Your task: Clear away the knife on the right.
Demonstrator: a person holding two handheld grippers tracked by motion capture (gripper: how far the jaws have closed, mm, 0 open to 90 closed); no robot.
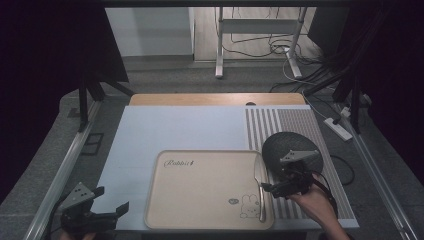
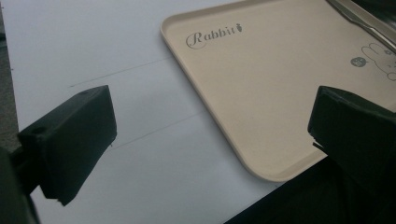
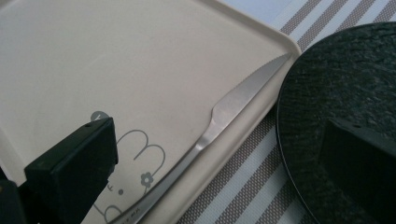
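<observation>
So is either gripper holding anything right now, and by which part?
Nothing is held: both the left gripper and right gripper are open; the knife lies on the tray.

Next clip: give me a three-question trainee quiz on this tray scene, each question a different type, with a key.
1. True or false: the knife lies inside the beige tray, along its right edge.
2. Multiple choice: the dark round plate rests on (a) the tray, (b) the striped placemat, (c) the floor.
3. Short answer: how do the jaws of the right gripper stand, and is anything clamped between them?

Key
1. True; its blade tip points toward the tray's far right corner.
2. b.
3. Open, with nothing clamped; the knife lies on the tray beyond them. The left gripper is likewise open at the table's near left.
</observation>
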